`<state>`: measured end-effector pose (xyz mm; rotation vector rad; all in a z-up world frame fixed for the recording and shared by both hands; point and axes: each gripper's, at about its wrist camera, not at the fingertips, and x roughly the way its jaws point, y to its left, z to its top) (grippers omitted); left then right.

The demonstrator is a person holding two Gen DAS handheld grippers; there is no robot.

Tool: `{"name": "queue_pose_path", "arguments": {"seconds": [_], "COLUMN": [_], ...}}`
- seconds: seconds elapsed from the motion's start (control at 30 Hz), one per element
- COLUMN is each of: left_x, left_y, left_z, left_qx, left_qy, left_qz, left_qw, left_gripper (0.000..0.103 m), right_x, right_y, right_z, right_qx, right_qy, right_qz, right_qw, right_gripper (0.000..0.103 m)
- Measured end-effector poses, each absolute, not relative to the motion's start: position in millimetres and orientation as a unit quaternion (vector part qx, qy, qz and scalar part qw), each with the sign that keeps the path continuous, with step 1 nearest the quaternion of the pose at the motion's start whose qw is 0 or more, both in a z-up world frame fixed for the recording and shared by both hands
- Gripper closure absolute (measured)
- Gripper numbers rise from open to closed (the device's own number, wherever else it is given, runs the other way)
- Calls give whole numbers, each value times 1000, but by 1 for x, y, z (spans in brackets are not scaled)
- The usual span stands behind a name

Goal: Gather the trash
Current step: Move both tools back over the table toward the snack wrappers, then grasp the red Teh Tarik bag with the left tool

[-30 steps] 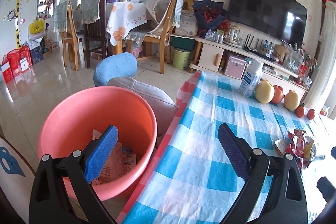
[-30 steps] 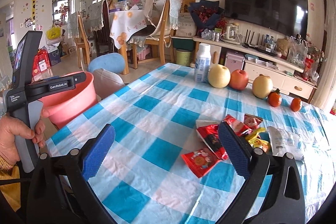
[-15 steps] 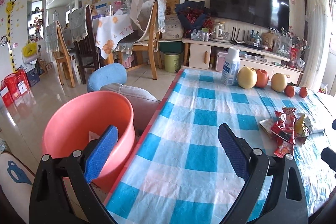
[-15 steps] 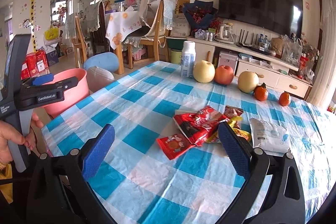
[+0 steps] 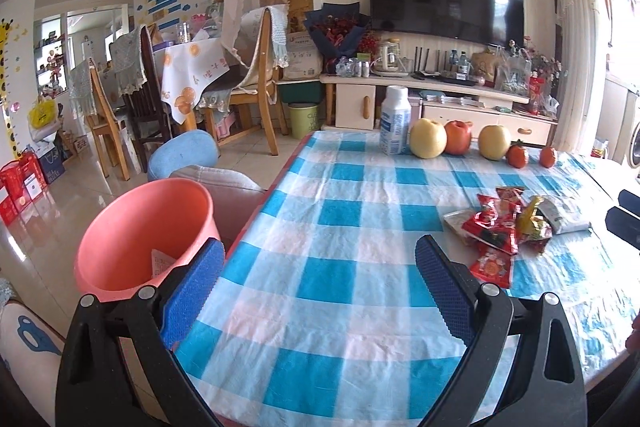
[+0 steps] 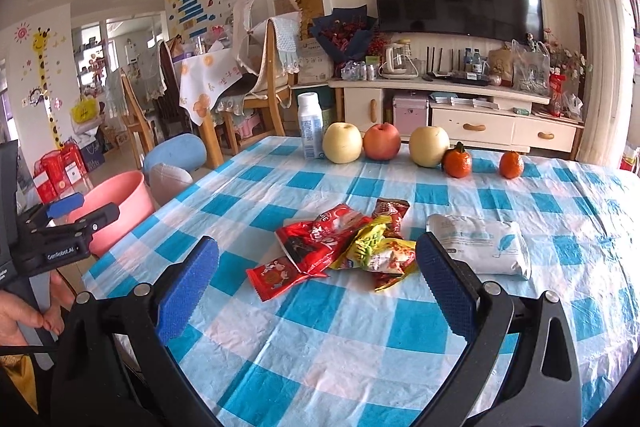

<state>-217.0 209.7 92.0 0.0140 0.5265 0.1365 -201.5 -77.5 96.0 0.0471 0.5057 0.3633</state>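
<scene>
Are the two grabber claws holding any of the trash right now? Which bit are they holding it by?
No, nothing is held. The left gripper and right gripper are both open and empty. The snack wrappers lie loose on the table.

Tabletop (image 6: 320, 339) covered in blue-and-white checked cloth. Heap of red and yellow snack wrappers (image 6: 344, 247) near the middle. Just right of the heap, a white packet (image 6: 480, 247). Behind the heap along the far edge, a white bottle (image 6: 311, 133), three apples (image 6: 382, 141), two tangerines (image 6: 457, 161).
</scene>
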Motion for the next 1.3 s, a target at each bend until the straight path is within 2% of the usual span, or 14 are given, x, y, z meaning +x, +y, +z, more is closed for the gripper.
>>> {"name": "queue_pose_path", "arguments": {"seconds": [0.4, 0.8, 1.3], "left_x": [-195, -123, -67], "left_y": [142, 88, 47], "left_z": [99, 66, 26], "left_qx": [28, 38, 146], "left_qy": [282, 347, 392], "left_qz": [7, -106, -166], "left_qw": [959, 931, 893], "left_gripper": [8, 8, 8], "right_x": [-198, -161, -135], "right_y": [-120, -146, -151], "right_z": [92, 64, 51], "right_qx": [31, 78, 134], "right_qy": [252, 341, 381], "right_qz": [149, 137, 156], "right_qw": [956, 927, 901], "right_gripper": [4, 4, 4]}}
